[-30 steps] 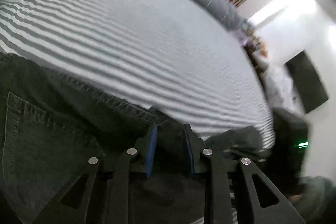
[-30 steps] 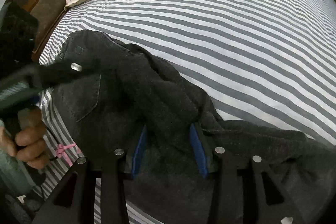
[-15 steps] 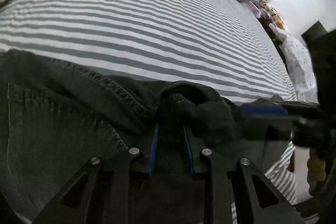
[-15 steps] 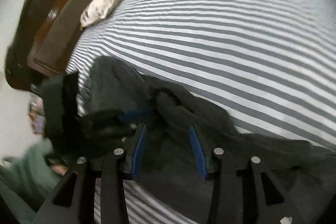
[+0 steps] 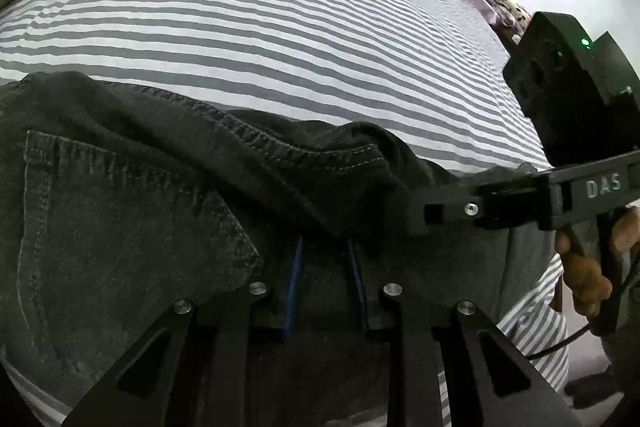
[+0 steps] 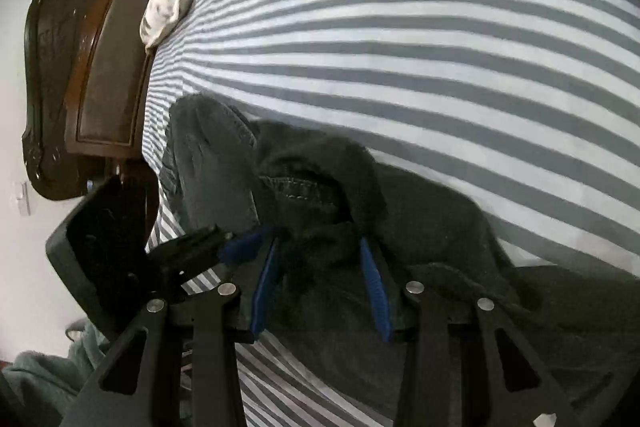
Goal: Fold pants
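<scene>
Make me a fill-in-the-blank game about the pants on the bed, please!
1. The pants lie on a sheet patterned with grey and white ____.
2. The pads of the left gripper are coloured ____.
3. The right gripper is shut on a bunch of the ____.
4. Stitched onto the pants is a back ____.

Missing words: stripes; blue; pants; pocket
</scene>
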Available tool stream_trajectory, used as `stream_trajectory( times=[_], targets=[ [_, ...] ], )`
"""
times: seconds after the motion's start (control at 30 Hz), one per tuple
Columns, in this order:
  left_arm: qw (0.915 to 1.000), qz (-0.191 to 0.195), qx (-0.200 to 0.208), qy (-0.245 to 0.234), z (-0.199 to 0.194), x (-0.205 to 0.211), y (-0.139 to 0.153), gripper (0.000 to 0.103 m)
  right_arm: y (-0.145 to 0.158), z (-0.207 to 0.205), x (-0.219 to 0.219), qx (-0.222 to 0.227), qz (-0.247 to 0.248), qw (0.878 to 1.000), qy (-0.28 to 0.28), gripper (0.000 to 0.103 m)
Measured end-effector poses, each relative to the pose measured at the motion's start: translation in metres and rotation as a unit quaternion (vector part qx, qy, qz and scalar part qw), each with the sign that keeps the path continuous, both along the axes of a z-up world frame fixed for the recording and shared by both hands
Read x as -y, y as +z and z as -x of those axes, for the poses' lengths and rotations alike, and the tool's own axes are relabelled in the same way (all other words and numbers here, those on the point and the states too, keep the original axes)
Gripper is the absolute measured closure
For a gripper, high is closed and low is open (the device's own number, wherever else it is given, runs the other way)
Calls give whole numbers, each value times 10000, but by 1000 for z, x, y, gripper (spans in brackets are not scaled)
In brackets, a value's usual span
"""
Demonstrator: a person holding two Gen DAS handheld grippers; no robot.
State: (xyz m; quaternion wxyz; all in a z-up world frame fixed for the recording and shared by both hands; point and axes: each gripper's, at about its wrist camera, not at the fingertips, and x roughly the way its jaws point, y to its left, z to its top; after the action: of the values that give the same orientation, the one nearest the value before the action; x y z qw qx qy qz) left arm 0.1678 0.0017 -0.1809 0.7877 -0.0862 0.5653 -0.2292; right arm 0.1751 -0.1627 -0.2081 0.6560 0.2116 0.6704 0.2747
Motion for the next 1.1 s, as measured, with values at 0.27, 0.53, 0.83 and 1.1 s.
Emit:
stream_trajectory(
  times=[0.27,0.53,0.83,1.1],
  targets=[
    [10000,-23,27,-20,0,2,1,78,-11,-28,-3,-146,-970,9935,-583,61],
    [9997,-188,128,-88,6,20,-1,78,23,-48,18,309,-1153,9879,-993,89],
    [9991,-304,251,-174,12,29,-2,78,-8,-76,7,417,-76,9941,-996,91],
    [9990,-278,347,-78,20,27,6,78,26,-69,13,684,196,9956,-612,88]
  ],
)
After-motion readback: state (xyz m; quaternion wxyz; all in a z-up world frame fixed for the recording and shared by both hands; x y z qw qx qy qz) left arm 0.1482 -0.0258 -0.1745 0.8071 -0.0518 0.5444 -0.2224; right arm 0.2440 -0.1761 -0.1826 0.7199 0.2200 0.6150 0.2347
